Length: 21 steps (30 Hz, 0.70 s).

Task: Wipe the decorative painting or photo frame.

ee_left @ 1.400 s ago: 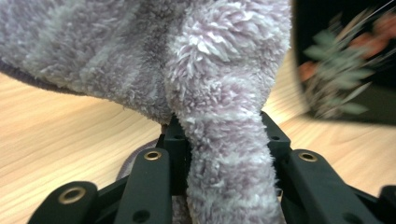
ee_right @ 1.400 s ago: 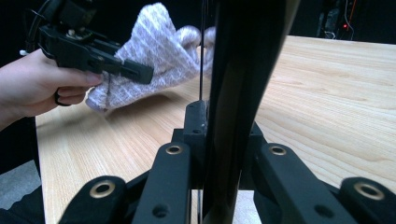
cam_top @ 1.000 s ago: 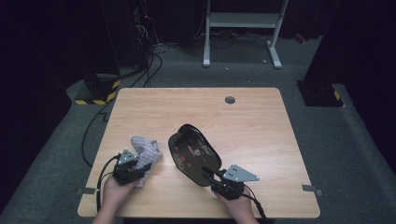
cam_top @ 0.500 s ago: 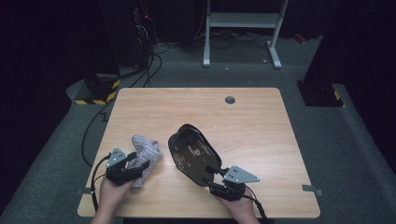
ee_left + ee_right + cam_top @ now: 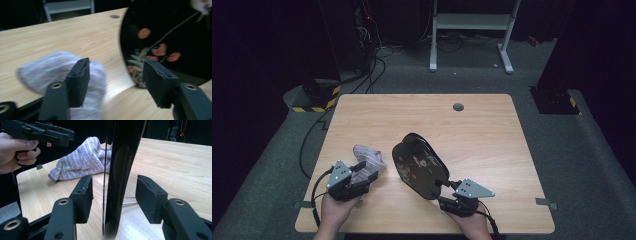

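Note:
A black oval plate with a flower pattern stands on edge, tilted, near the front middle of the wooden table. My right gripper is at its lower right rim. In the right gripper view the jaws are spread, with the plate's thin edge between them and touching neither pad. A grey striped cloth lies crumpled to the plate's left. My left gripper hovers open at the cloth's near side. In its own view, one pad is over the cloth and the other is beside the plate.
A thin wire shows on the table behind the plate's base. A round cable hole sits near the table's far edge. On the floor beyond are a white metal frame, cables and a yellow-black striped block.
My left gripper has shifted slightly at the cloth's near edge, first leftward, then back. The right gripper and the plate have hardly moved.

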Motion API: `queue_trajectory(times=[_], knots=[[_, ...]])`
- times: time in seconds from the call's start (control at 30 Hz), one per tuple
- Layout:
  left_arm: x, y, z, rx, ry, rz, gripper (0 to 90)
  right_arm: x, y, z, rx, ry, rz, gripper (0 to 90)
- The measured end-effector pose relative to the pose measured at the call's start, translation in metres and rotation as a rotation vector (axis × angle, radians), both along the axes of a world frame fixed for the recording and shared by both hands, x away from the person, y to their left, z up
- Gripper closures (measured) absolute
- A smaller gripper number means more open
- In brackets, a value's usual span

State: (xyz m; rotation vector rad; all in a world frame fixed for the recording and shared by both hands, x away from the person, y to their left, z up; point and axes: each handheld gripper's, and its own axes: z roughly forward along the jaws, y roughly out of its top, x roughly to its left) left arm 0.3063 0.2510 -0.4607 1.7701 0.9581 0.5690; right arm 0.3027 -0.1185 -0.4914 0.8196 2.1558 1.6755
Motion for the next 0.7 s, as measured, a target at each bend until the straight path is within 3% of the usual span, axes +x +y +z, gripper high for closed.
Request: queue_trajectory(times=[0.1,0.23,0.5,0.6,0.7], knots=[[0.002,-0.013,-0.005,-0.021,0.033,-0.034,52.0,-0.001,-0.001,0.0,-0.004,-0.003,-0.002,48.2],[0.004,-0.034,-0.012,0.033,0.043,-0.072,57.4,-0.004,-0.005,-0.001,-0.002,-0.005,-0.011,49.6],[0.009,-0.07,-0.024,0.081,0.058,-0.079,61.7,-0.013,-0.012,-0.002,-0.006,-0.015,-0.011,54.3],[0.012,-0.078,-0.028,0.106,0.063,-0.086,61.7,-0.016,-0.012,-0.003,-0.016,-0.018,-0.006,55.4],[0.016,-0.08,-0.029,0.105,0.072,-0.086,61.7,-0.02,-0.012,-0.003,-0.022,-0.02,0.002,56.2]])
